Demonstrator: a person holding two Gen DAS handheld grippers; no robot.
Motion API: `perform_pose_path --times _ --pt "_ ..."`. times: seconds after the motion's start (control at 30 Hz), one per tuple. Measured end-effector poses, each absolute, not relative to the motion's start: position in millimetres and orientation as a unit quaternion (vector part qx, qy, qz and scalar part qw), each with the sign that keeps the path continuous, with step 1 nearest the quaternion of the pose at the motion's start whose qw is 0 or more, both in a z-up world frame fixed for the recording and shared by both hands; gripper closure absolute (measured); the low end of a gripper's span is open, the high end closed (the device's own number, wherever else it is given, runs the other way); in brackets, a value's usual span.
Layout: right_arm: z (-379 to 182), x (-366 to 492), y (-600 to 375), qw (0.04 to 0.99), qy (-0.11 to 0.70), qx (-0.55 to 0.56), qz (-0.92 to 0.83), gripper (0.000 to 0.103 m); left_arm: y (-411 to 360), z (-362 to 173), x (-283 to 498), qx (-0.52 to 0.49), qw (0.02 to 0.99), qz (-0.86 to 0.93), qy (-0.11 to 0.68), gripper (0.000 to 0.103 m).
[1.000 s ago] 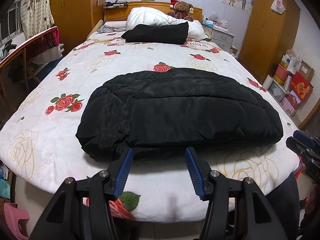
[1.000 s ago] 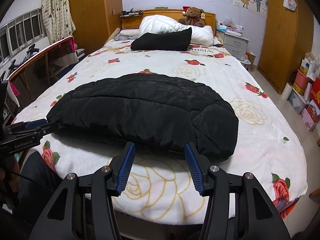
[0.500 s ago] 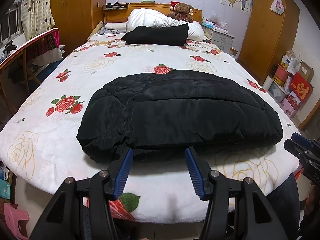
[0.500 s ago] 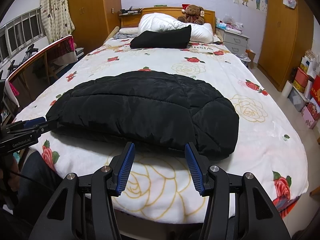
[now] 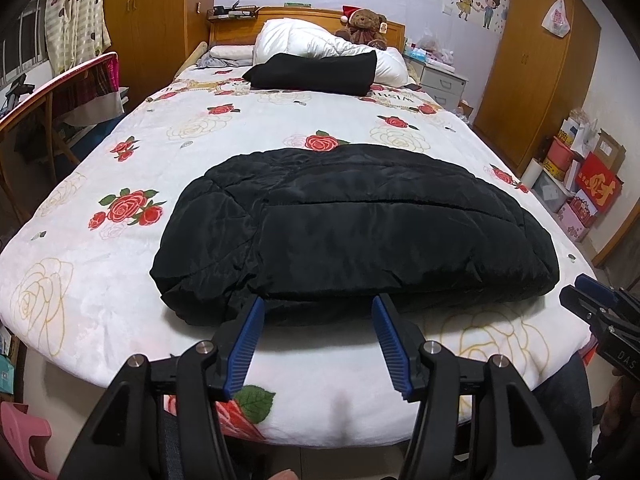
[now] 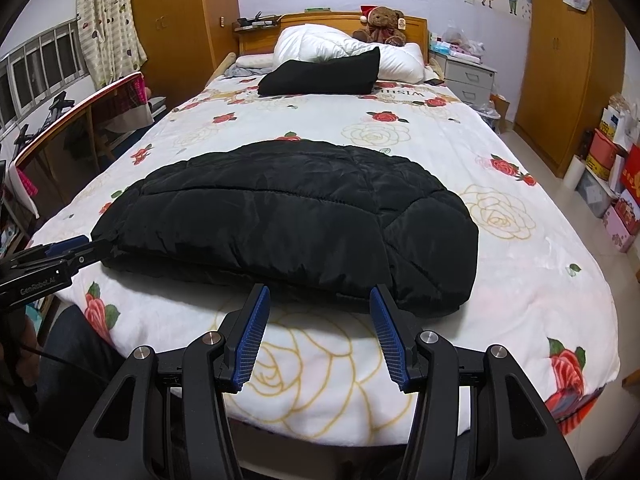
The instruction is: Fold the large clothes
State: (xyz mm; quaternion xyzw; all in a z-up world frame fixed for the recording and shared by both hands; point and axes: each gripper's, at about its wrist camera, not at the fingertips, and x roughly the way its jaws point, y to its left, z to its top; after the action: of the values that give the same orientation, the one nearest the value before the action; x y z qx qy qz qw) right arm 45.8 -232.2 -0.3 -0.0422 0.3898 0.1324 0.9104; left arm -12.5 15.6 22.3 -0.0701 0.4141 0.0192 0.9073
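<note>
A black quilted jacket (image 5: 352,232) lies folded into a long bundle across the near end of the bed; it also shows in the right wrist view (image 6: 288,224). My left gripper (image 5: 318,304) is open and empty, its blue pads just short of the jacket's near edge. My right gripper (image 6: 316,294) is open and empty, also just in front of the near edge, toward the jacket's right end. Each gripper shows at the side of the other's view: the right gripper (image 5: 588,294), the left gripper (image 6: 86,246).
The bed (image 5: 100,300) has a white rose-print cover. A second folded black garment (image 5: 316,74), a white duvet (image 5: 304,40) and a teddy bear (image 5: 364,24) lie at the headboard. A wooden table (image 5: 48,92) stands left; wardrobe and boxes (image 5: 580,176) stand right.
Both grippers stay open just in front of the jacket. The view has shifted only slightly; the jacket has not moved.
</note>
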Motion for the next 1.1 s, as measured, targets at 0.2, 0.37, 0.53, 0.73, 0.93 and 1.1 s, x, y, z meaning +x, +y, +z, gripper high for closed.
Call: perform_pose_path --times 0.2,0.37,0.53,0.73,0.93,1.1 --pt "-0.7 45.6 -232.5 0.910 0.390 -0.042 0.132 0.050 14.6 22.1 -12.7 -0.075 0.907 0.014 0.414 0.041" --pt "-1.3 45.4 -233.0 0.910 0.391 -0.041 0.131 0.050 13.3 20.3 -13.3 -0.075 0.906 0.015 0.416 0.040" --pt "-1.7 45.0 -233.1 0.910 0.392 -0.041 0.130 0.050 10.5 20.9 -14.3 -0.069 0.908 0.020 0.414 0.039" --pt "-1.6 45.4 -233.4 0.910 0.392 -0.041 0.130 0.050 8.2 22.7 -15.6 -0.067 0.909 0.013 0.412 0.038" --pt "-2.1 45.3 -234.0 0.910 0.392 -0.040 0.129 0.050 9.3 21.3 -14.5 -0.071 0.906 0.011 0.418 0.038" --pt "-3.0 44.5 -234.2 0.910 0.393 -0.039 0.127 0.050 8.9 20.8 -14.8 -0.070 0.907 0.016 0.416 0.037"
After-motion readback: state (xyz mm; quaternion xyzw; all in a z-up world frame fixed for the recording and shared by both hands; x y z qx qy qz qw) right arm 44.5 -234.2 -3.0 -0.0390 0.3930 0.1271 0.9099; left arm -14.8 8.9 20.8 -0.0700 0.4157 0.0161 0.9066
